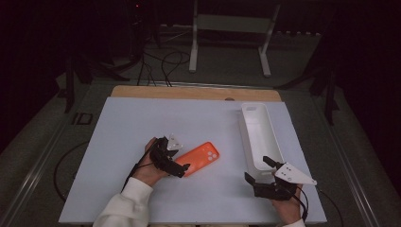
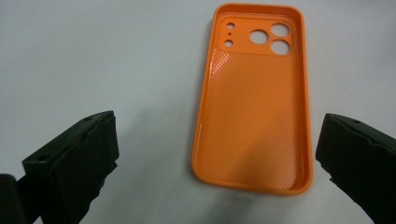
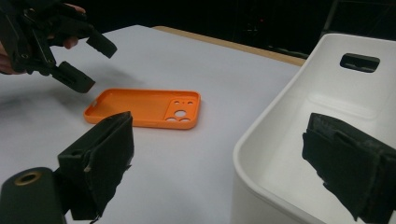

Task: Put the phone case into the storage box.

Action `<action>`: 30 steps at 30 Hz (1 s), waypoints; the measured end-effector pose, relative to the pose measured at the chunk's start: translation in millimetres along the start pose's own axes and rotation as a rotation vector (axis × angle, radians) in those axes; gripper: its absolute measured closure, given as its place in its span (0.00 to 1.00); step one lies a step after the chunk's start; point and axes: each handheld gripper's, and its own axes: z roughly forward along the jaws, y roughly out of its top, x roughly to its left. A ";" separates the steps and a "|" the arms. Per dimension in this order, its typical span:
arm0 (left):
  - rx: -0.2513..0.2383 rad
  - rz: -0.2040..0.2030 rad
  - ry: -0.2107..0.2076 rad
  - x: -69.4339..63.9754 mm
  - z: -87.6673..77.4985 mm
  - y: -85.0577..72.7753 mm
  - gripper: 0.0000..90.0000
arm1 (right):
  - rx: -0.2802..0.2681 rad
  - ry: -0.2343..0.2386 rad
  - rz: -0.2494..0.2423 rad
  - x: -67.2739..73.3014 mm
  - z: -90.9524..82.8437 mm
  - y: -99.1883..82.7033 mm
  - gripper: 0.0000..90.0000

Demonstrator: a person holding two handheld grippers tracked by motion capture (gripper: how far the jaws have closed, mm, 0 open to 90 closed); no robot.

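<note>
Orange phone case (image 2: 254, 100) lies flat, hollow side up, mid-counter toward the near edge, not yet gripped. Left gripper (image 1: 176, 158) hovers at its near end, jaws spread. Right gripper (image 1: 260, 172), jaws apart and empty, waits beside the white bin (image 1: 257, 135). Pickup and any transfer remain.

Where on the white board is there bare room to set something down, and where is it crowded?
The far-left stretch of the white board, beyond the orange phone case, is bare, as is the near strip between the left gripper and right gripper. The right edge is crowded: the white bin sits there with the right gripper beside its near end.
</note>
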 end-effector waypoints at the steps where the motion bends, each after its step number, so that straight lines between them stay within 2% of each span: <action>1: -0.003 -0.001 -0.001 -0.9 1.3 0.4 0.00 | 0.000 -0.001 0.000 -0.1 -0.1 0.0 0.10; 11: 0.017 0.019 -0.019 -7.3 12.4 4.7 0.00 | 0.000 0.001 -0.001 0.2 0.3 0.0 0.10; 30: 0.086 0.008 -0.062 -12.3 33.4 4.8 0.00 | 0.003 0.002 -0.001 0.6 1.3 -0.2 0.10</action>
